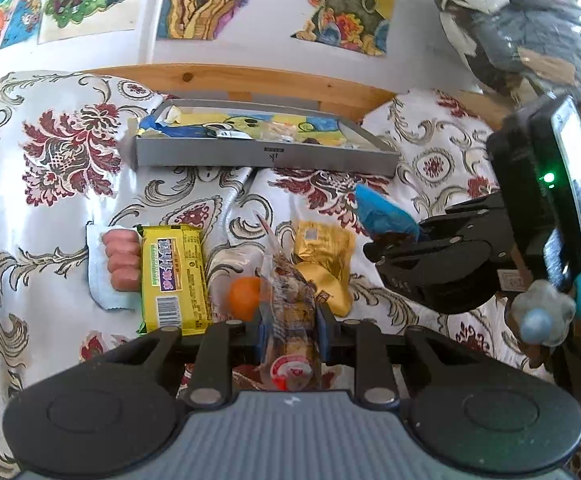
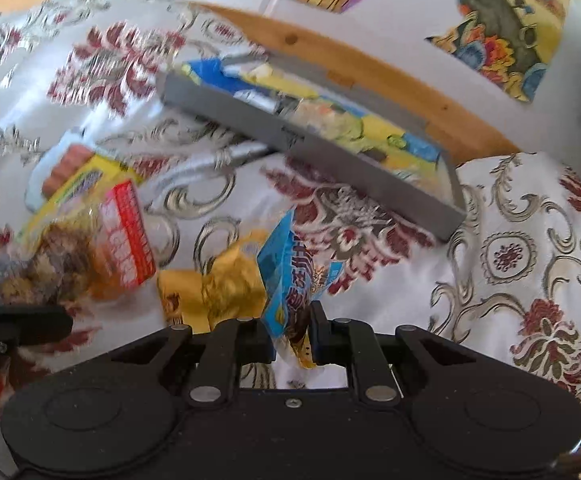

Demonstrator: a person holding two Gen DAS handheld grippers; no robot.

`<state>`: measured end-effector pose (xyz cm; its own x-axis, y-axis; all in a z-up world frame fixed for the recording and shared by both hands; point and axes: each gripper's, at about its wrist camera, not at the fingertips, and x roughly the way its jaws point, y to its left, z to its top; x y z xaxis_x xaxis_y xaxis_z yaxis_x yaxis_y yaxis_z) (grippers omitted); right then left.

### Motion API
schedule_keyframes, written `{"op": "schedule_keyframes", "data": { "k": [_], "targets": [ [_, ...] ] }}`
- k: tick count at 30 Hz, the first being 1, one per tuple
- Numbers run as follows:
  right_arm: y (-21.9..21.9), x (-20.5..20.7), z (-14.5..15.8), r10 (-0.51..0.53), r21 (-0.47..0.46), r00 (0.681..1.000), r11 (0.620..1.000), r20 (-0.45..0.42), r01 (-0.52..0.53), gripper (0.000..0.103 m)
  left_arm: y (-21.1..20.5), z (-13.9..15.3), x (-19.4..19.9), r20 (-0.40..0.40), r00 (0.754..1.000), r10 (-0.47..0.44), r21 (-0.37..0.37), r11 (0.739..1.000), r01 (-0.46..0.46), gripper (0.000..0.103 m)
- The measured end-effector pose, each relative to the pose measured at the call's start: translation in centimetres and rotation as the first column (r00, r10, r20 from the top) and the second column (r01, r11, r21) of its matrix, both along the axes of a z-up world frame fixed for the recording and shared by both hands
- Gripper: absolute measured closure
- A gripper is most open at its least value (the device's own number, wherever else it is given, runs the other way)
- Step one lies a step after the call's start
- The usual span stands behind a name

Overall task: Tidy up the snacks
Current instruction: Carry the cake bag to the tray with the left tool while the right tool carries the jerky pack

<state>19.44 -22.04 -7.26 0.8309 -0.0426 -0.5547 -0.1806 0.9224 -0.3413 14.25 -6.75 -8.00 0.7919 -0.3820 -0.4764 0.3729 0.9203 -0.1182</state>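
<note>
Floral brocade cloth in white, maroon and grey covers the surface, and the loose snacks lie in a row across its middle. Farthest left is a pack of pink sausages in clear wrap, touching the left side of a yellow wafer bar that lies lengthwise toward the camera. Right of that sits an orange round snack, partly behind the clear-wrapped pastry that the left gripper has clamped between its fingers and holds upright. A gold foil packet lies crumpled just right of the pastry. Farther right, the right gripper pinches a blue snack packet by its lower end, lifted clear of the cloth. Toward the back edge, against a wooden rail, a shallow grey box already contains yellow and blue wrappers.
</note>
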Motion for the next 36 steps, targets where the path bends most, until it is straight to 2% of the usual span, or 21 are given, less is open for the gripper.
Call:
{"op": "schedule_keyframes", "data": {
  "k": [8, 12, 15, 18, 22, 25, 32, 36],
  "targets": [
    [-0.2, -0.5, 1.3, -0.011, 0.036, 0.997, 0.999, 0.078, 0.008, 0.087, -0.1, 0.3, -0.2, 0.018, 1.000, 0.002, -0.016, 1.000, -0.002, 0.077],
    [-0.1, -0.6, 1.8, -0.005, 0.035, 0.994, 0.999, 0.110, 0.001, 0.087, -0.4, 0.9, 0.7, -0.025, 0.999, 0.046, -0.079, 0.996, -0.048, 0.077],
    [-0.3, -0.8, 2.4, -0.004, 0.045, 0.992, 0.999, 0.125, -0.002, 0.087, -0.9, 1.8, 1.2, -0.008, 0.998, 0.067, -0.106, 0.992, -0.067, 0.077],
    [-1.3, -1.0, 3.3, -0.029, 0.087, 0.990, 0.996, 0.140, 0.017, 0.087, -1.1, 2.9, 1.4, 0.039, 0.996, 0.083, -0.097, 0.992, -0.079, 0.077],
    [-2.5, -1.1, 4.8, -0.068, 0.144, 0.986, 0.989, 0.153, 0.046, 0.086, -1.6, 4.2, 2.0, 0.058, 0.994, 0.094, -0.061, 0.994, -0.090, 0.077],
    [-3.1, -1.2, 5.7, -0.073, 0.153, 0.982, 0.987, 0.175, 0.047, 0.086, -2.2, 5.6, 2.6, 0.080, 0.990, 0.113, -0.028, 0.993, -0.111, 0.077],
    [-4.0, -0.1, 7.1, -0.075, 0.169, 0.971, 0.985, 0.226, 0.037, 0.086, -3.7, 8.3, 4.5, 0.145, 0.978, 0.149, -0.007, 0.989, -0.149, 0.077],
    [-4.7, 0.8, 7.2, -0.074, 0.174, 0.965, 0.984, 0.252, 0.030, 0.086, -4.5, 9.5, 6.1, 0.155, 0.973, 0.170, -0.005, 0.985, -0.172, 0.077]
  ]
}}
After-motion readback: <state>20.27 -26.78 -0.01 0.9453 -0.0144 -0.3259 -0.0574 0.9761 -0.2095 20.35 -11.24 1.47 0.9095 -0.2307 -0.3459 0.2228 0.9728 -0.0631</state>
